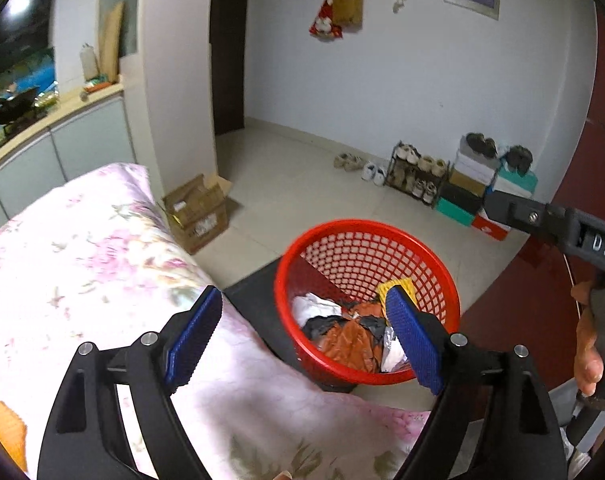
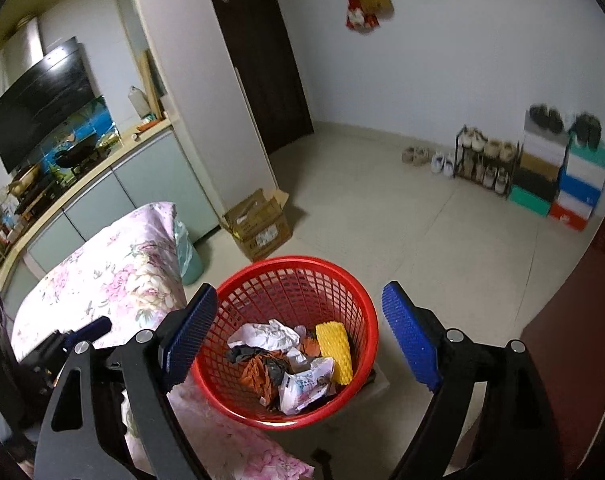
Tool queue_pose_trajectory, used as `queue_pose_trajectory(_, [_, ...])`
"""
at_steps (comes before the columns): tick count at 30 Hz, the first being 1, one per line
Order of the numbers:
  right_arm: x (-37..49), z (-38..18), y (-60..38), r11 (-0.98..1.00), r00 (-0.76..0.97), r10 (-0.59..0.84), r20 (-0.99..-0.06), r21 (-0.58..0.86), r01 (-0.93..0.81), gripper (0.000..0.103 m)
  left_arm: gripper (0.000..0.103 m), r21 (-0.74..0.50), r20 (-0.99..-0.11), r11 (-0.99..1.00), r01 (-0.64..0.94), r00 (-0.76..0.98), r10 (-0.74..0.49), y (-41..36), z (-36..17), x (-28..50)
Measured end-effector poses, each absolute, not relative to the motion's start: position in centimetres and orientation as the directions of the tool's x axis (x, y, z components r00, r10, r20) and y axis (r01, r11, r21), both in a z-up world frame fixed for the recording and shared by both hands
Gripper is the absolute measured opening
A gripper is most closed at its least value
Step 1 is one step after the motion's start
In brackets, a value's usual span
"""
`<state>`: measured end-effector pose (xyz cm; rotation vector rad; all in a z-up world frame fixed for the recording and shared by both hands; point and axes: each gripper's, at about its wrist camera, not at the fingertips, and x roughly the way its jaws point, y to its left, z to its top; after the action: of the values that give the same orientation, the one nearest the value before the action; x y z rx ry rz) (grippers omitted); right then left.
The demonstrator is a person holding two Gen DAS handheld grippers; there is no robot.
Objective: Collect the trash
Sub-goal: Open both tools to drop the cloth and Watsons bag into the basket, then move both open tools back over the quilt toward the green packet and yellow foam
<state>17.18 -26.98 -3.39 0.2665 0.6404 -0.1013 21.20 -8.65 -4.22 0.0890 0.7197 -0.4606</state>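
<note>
step in hand, by judgement: clearing away after drop. best lift straight, keep pads clear of rim, avoid tipping basket.
left gripper (image 1: 302,340) spread wide, nothing between blue ribbed pads (image 1: 412,342).
right gripper (image 2: 302,336) likewise spread, empty.
red plastic mesh basket (image 2: 366,312) below and ahead of both, beside pink floral quilt (image 1: 82,248).
crumpled white paper (image 2: 270,334), yellow foam netting (image 2: 334,350), orange wrapper (image 1: 350,340) inside basket, apart from pads.

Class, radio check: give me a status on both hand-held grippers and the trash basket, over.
Left hand-held gripper open, empty. Right hand-held gripper open, empty. Red basket holds crumpled trash. Nothing in the way.
</note>
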Motion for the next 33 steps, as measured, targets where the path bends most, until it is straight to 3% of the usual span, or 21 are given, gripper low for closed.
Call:
queue_pose_trajectory(10, [14.0, -1.9, -21.9, 0.981, 0.861, 0.024, -0.508, 0.180, 0.079, 0.082, 0.081, -0.073, -0.584, 0.935, 0.347, 0.745, -0.322, -3.1, -1.4, 17.4])
queue_pose_trajectory(14, [13.5, -1.9, -18.9, 0.982, 0.867, 0.083, -0.491, 0.188, 0.013, 0.088, 0.081, -0.045, -0.562, 0.961, 0.273, 0.788, -0.250, 0.0, -0.5, 15.7])
queue_pose_trajectory(33, [13.0, -2.1, -3.7, 0.943, 0.788, 0.334, -0.517, 0.179, -0.282, 0.088, 0.082, -0.154, -0.569, 0.966, -0.209, 0.818, 0.087, 24.1, 0.3, 10.0])
